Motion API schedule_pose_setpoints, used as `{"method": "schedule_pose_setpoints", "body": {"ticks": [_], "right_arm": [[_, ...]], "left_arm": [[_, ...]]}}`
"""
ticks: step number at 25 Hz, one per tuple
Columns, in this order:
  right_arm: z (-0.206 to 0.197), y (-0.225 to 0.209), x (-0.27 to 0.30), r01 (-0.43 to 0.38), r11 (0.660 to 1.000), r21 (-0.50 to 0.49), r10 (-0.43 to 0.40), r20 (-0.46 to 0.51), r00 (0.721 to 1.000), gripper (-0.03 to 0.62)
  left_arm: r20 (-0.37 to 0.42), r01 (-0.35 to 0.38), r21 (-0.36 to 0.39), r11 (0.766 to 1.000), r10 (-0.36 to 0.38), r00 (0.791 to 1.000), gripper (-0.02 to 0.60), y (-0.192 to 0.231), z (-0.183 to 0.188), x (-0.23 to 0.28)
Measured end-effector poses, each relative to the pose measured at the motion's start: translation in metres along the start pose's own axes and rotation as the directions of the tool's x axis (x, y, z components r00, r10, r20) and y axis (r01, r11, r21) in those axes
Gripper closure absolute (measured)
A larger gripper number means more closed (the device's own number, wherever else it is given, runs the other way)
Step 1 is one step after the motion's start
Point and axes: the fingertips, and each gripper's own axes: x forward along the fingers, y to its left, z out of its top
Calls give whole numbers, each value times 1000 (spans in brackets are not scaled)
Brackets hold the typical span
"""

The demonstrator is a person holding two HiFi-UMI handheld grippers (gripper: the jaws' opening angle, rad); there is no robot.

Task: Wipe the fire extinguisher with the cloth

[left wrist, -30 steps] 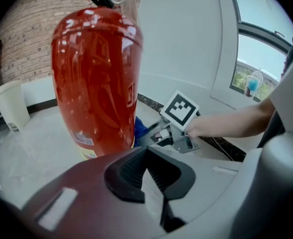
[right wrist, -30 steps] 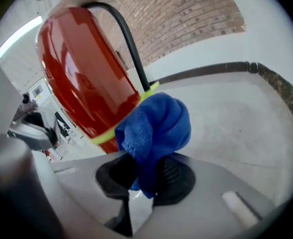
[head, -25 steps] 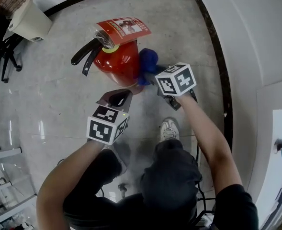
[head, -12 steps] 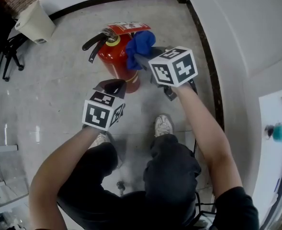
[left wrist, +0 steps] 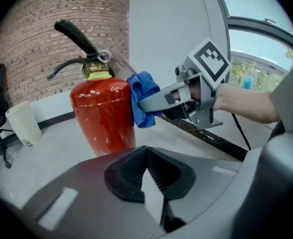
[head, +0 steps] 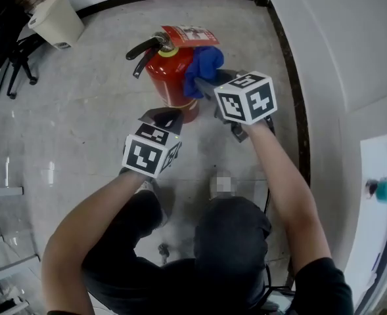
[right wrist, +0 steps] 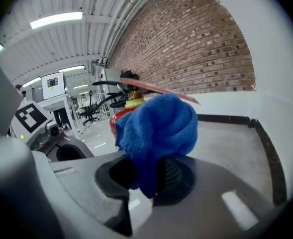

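Observation:
A red fire extinguisher (head: 171, 77) with a black handle and a red tag stands upright on the grey floor; it also fills the left gripper view (left wrist: 102, 116). A bunched blue cloth (head: 203, 67) presses against its upper right side near the shoulder. My right gripper (head: 206, 84) is shut on that blue cloth (right wrist: 156, 128), which hides most of the cylinder in the right gripper view. My left gripper (head: 163, 118) hangs just in front of the extinguisher's base, jaws shut and empty (left wrist: 148, 176), not touching the cylinder.
A dark skirting strip (head: 292, 84) runs along the white wall to the right and behind. A beige box (head: 56, 18) sits at the back left, with black chair legs (head: 19, 64) near it. The person's legs and a shoe (head: 223, 186) are below the grippers.
The right gripper has carried the blue cloth up the extinguisher's side, from the lower body to near the shoulder. The left gripper has risen a little.

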Motion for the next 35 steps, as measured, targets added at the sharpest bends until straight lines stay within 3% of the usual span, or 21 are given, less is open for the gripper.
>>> {"method": "schedule_pose_setpoints", "body": {"ticks": [15, 25, 31, 35], "right_arm": [[-151, -36, 77, 3, 975, 223, 41, -193, 980, 531], [-234, -56, 117, 71, 947, 314, 44, -343, 938, 531], [-276, -63, 136, 112, 931, 346, 50, -428, 903, 531], [-292, -61, 142, 124, 926, 357, 60, -462, 885, 531]], "left_arm": [[-113, 22, -121, 992, -35, 993, 577, 11, -70, 56], [-156, 7, -224, 975, -43, 987, 577, 24, -107, 86], [-191, 11, -229, 973, -56, 980, 577, 29, -125, 94], [-210, 26, -178, 984, -64, 976, 577, 30, -132, 89]]}}
